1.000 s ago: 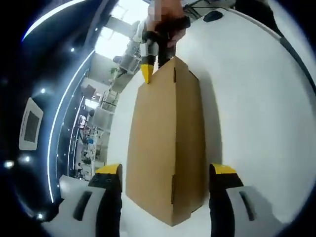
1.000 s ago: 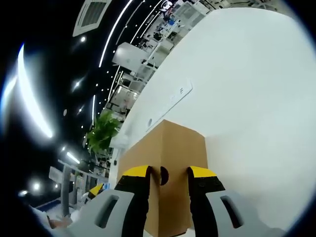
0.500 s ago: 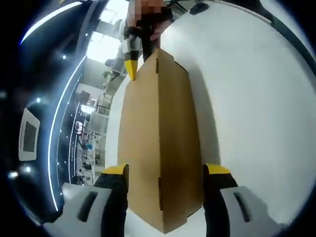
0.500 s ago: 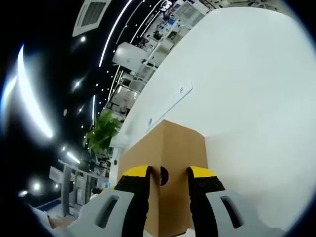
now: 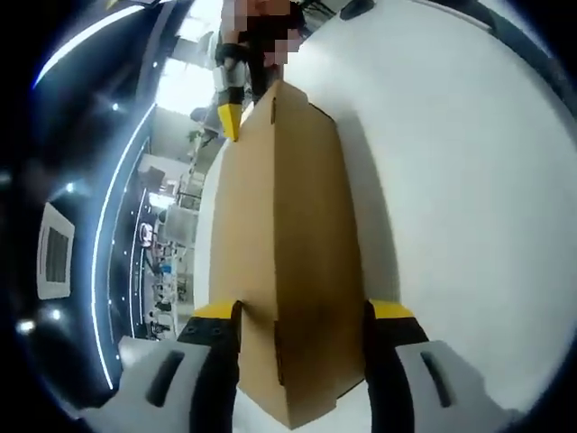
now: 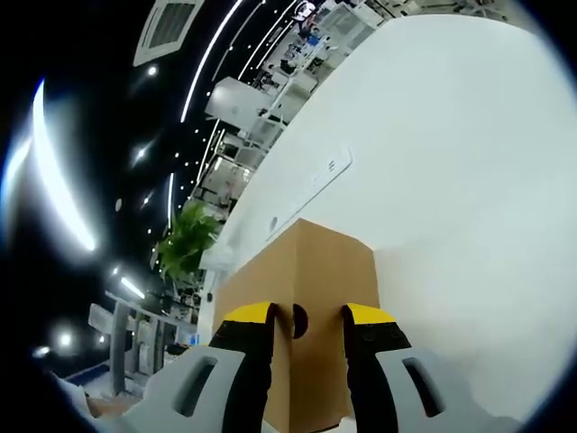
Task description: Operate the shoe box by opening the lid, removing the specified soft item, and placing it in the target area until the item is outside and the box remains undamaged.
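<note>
A long brown cardboard shoe box (image 5: 288, 234) lies with its lid down on the white table (image 5: 460, 180). My left gripper (image 5: 302, 311) straddles its near end, and both yellow-tipped jaws press against the box's long sides. At the far end, my right gripper (image 5: 243, 104) holds the box, with a person's hand behind it. In the right gripper view, my right gripper (image 6: 306, 316) is shut on the box's (image 6: 315, 271) end wall at a corner edge, beside a small round hole (image 6: 298, 320). What the box holds is hidden.
The white table (image 6: 451, 162) stretches wide to the right of the box. A flat white strip (image 6: 311, 185) lies on it beyond the box. A dark object (image 5: 356, 7) sits at the far table edge. A green plant (image 6: 185, 239) stands off the table.
My left gripper has moved forward along the box and its jaws have closed in onto the box's sides. The right gripper view has not changed.
</note>
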Tool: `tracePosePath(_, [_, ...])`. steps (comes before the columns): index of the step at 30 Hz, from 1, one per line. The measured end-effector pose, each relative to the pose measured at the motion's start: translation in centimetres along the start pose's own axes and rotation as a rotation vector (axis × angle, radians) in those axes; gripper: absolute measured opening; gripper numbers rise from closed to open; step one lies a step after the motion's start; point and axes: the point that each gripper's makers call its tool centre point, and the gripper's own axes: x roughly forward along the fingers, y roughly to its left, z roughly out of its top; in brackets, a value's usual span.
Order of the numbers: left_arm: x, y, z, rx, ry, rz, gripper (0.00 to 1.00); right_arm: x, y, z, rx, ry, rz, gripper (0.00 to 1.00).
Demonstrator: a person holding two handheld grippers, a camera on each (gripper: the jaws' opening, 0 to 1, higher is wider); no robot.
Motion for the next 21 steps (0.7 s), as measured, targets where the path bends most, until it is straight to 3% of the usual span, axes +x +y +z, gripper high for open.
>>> tracePosePath(4, [0.1,0.78,-0.14,0.038,0.007,0.038,0.44,-0.02,0.09,-0.05,-0.002,-0.003,-0.002,0.29])
tracePosePath(21, [0.27,0.61,-0.13,0.026,0.016,0.047,0.43,0.05,-0.05,0.11,0.01,-0.01,-0.021,0.3])
